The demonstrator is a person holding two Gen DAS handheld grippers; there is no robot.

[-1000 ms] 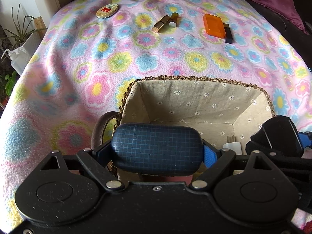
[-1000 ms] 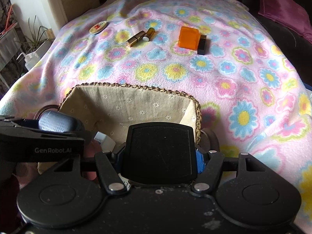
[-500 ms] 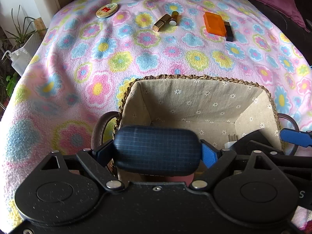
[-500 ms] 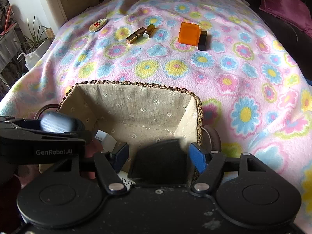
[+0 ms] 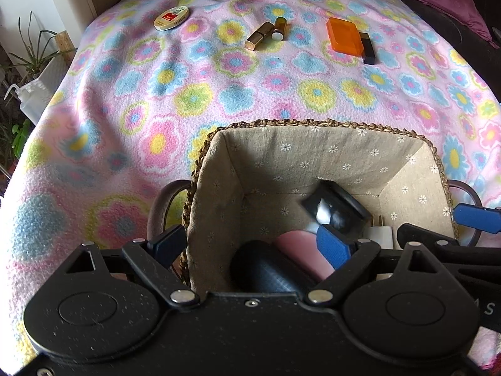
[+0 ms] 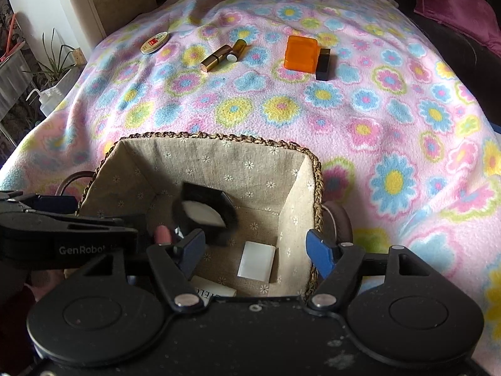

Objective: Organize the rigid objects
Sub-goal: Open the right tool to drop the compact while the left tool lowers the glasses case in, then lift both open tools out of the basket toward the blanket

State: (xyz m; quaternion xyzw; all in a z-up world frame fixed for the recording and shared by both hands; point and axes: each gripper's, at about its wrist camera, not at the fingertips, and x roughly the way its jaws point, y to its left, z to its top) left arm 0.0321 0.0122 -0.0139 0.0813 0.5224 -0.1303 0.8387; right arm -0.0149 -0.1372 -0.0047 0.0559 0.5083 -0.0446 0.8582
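A woven basket [image 5: 316, 122] [image 6: 219, 136] with a daisy-print lining sits on the flowered blanket. My left gripper [image 5: 250, 246] hangs open over its left end. Below it, a dark blue case [image 5: 266, 272] lies in the basket beside a pink item [image 5: 302, 249]. My right gripper [image 6: 256, 250] is open over the right end with nothing between its fingers. A black compact [image 6: 203, 210] [image 5: 335, 210], blurred, is down inside the basket. Near it are a white block [image 6: 256, 260] and a white box [image 6: 213, 291].
Farther up the blanket [image 5: 125, 119] lie a round tin [image 5: 171, 18], a gold lipstick [image 5: 259, 35], a small brown bottle [image 5: 278, 28], an orange box [image 5: 344, 36] and a black stick [image 5: 367, 47]. Potted plants stand off the left edge. Dark cushions are at the far right.
The left gripper let go of the dark blue case, which now lies in the basket. The right gripper opened and the black compact dropped from it into the basket.
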